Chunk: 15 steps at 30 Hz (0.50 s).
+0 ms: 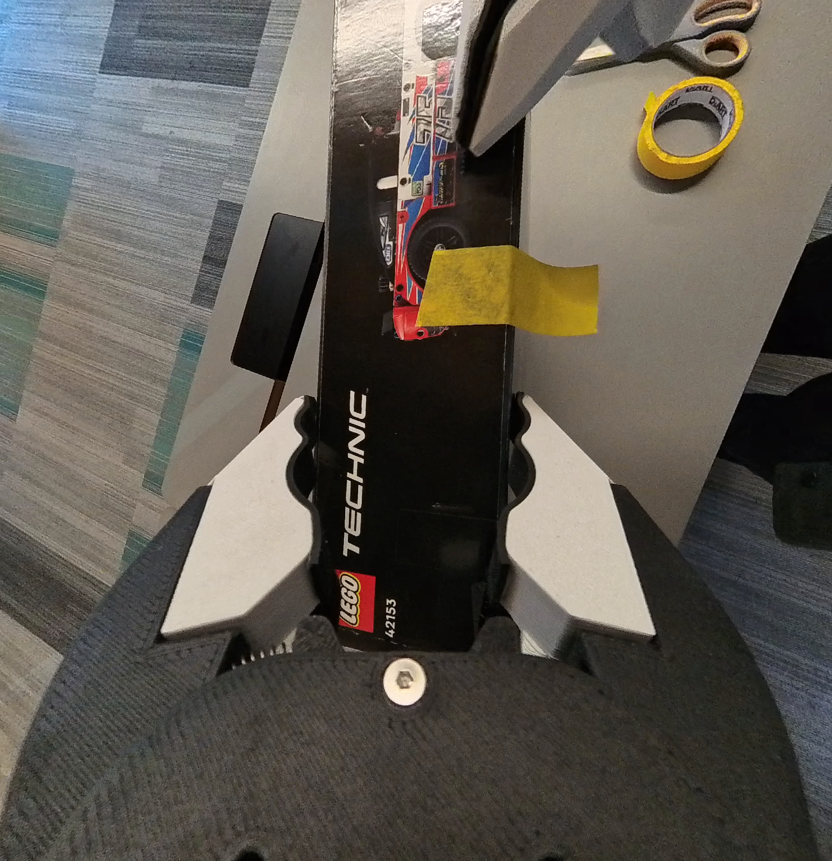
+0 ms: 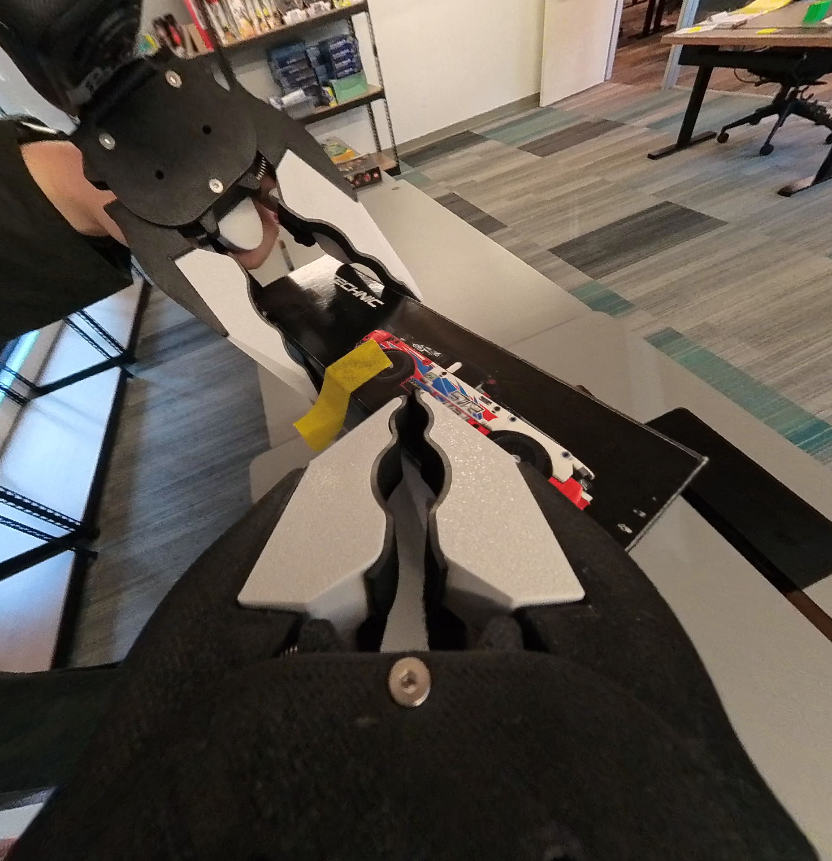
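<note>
A long black toy box (image 1: 419, 354) with a race car picture lies on a grey table (image 1: 637, 372). My left gripper (image 1: 414, 400) is shut on its near end, one finger on each long side. A strip of yellow tape (image 1: 507, 293) sticks to the box top and hangs over its right edge. My right gripper (image 2: 412, 400) is shut and empty, its tips on the box top (image 2: 568, 419) next to the tape strip (image 2: 344, 386). It comes in from the top in the left wrist view (image 1: 470, 144). The left gripper (image 2: 358, 335) also shows in the right wrist view.
A yellow tape roll (image 1: 689, 128) and other rolls (image 1: 726, 51) lie on the table right of the box. A flat black object (image 1: 279, 298) sits on the box's other side. A person's arm (image 2: 55, 186), shelves (image 2: 311, 60) and a desk (image 2: 754, 42) stand beyond. Left tips to right tips: about 8 centimetres.
</note>
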Each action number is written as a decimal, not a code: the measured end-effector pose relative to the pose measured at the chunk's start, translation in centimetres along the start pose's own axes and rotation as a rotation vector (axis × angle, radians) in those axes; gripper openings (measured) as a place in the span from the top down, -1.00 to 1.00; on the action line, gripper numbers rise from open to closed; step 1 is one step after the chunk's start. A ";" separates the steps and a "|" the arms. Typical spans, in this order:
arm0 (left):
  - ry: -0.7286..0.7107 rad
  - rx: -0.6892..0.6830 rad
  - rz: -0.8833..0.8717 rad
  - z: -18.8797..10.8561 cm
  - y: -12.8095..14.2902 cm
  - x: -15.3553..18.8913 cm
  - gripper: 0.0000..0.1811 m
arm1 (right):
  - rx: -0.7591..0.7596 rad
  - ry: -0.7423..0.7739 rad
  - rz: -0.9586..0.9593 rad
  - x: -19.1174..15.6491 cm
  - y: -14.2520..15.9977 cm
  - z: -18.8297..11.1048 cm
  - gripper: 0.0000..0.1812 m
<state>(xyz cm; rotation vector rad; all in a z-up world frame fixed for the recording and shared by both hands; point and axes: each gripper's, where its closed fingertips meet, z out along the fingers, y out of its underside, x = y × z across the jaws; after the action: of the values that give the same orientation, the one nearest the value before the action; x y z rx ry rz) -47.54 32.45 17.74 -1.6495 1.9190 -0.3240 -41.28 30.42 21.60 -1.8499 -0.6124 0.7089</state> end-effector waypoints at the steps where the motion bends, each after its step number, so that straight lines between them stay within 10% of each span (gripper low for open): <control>1: 0.000 0.001 -0.001 0.0 0.0 0.0 0.08 | 0.013 -0.029 -0.005 -0.3 -0.3 0.0 1.00; 7: 0.000 0.001 -0.002 0.0 0.0 0.0 0.08 | -0.032 -0.245 -0.301 -4.7 -2.4 0.0 0.85; 15: -0.001 0.001 -0.002 0.0 -0.1 -0.1 0.08 | 0.182 -0.248 -0.069 -5.9 -3.9 0.1 1.00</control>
<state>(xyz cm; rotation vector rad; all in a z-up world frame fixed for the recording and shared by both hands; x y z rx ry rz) -47.46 32.49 17.76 -1.6502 1.9161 -0.3247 -45.77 27.80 26.32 -1.5786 -0.7414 0.9251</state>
